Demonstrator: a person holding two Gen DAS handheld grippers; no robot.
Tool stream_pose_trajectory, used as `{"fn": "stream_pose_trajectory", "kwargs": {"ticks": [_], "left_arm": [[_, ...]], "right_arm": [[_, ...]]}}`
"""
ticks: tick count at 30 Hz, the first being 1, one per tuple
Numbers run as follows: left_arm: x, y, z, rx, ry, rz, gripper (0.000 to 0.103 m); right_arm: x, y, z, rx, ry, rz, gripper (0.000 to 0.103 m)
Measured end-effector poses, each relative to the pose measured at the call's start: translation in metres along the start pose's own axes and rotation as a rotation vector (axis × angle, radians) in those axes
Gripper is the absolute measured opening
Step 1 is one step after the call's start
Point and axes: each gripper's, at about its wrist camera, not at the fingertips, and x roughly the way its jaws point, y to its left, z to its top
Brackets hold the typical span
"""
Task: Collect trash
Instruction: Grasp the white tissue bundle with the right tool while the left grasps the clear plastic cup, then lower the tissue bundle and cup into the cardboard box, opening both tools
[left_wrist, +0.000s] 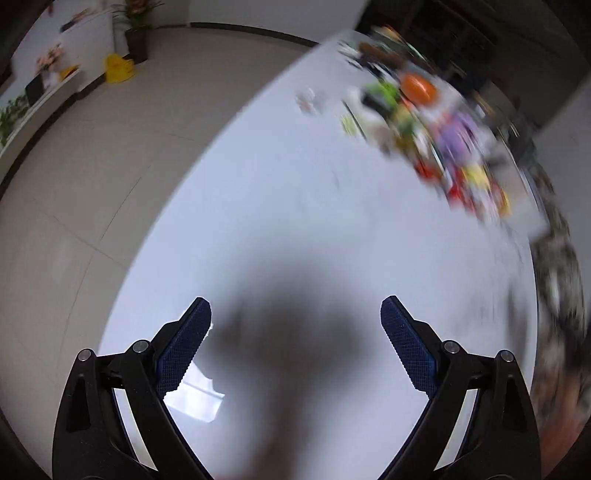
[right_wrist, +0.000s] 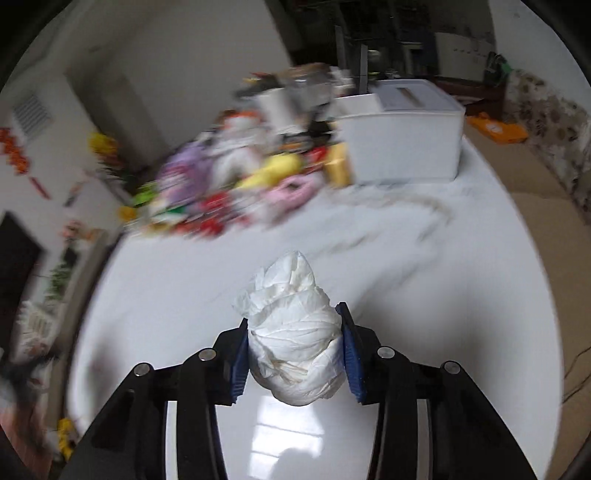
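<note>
The heap of colourful items (left_wrist: 436, 136) is blurred beyond telling.

white table (right_wrist: 461, 295) | white bin (right_wrist: 402, 147) | blurred colourful clutter (right_wrist: 229, 184) | potted plant (left_wrist: 137, 33)

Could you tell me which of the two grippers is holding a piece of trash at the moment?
The right gripper: its blue fingers press on a crumpled white tissue. The left gripper stands wide open with nothing between its fingers.

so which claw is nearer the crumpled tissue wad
Right. The right claw is shut on the crumpled tissue wad, pads pressing both its sides. The left claw hangs open over the white table, with no wad in its view.
</note>
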Motion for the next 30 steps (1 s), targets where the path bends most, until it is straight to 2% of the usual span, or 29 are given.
{"fn": "stream_pose_trajectory", "kwargs": {"ticks": [2,4,7,10,13,18,20,22,23,27,30], "left_arm": [[0.024,-0.005,0.046,-0.002,-0.034,0.038,0.091],[0.055,-0.016,0.091,0.062,-0.034,0.061,0.091],[0.085,-0.021,0.137,0.081,-0.046,0.081,0.091],[0.122,-0.02,0.179,0.043,-0.035,0.053,0.091],[0.148,-0.017,0.201,0.016,-0.022,0.052,0.091],[0.176,-0.012,0.219,0.025,-0.003,0.11,0.088],[0.176,-0.01,0.217,0.038,-0.01,0.122,0.061],[0.172,-0.01,0.214,0.06,0.002,0.103,0.042],[0.168,-0.009,0.212,0.06,0.02,0.057,0.042],[0.136,-0.01,0.195,0.099,0.026,-0.021,0.042],[0.096,-0.018,0.165,0.18,0.006,-0.09,0.042]], "right_arm": [[-0.023,0.022,-0.034,0.008,-0.004,0.03,0.043],[-0.038,0.033,-0.057,0.026,0.002,0.039,0.043],[-0.06,0.052,-0.092,0.073,0.012,0.063,0.043],[-0.078,0.07,-0.109,0.074,0.011,0.037,0.043],[-0.09,0.082,-0.123,0.081,-0.007,0.017,0.043],[-0.089,0.09,-0.139,0.147,-0.004,0.014,0.044],[-0.089,0.094,-0.141,0.148,-0.009,0.006,0.044],[-0.092,0.098,-0.142,0.151,-0.02,0.006,0.045],[-0.094,0.099,-0.141,0.149,-0.025,0.009,0.045],[-0.092,0.104,-0.132,0.142,-0.032,0.025,0.045],[-0.092,0.116,-0.124,0.097,-0.027,0.054,0.045]]}}
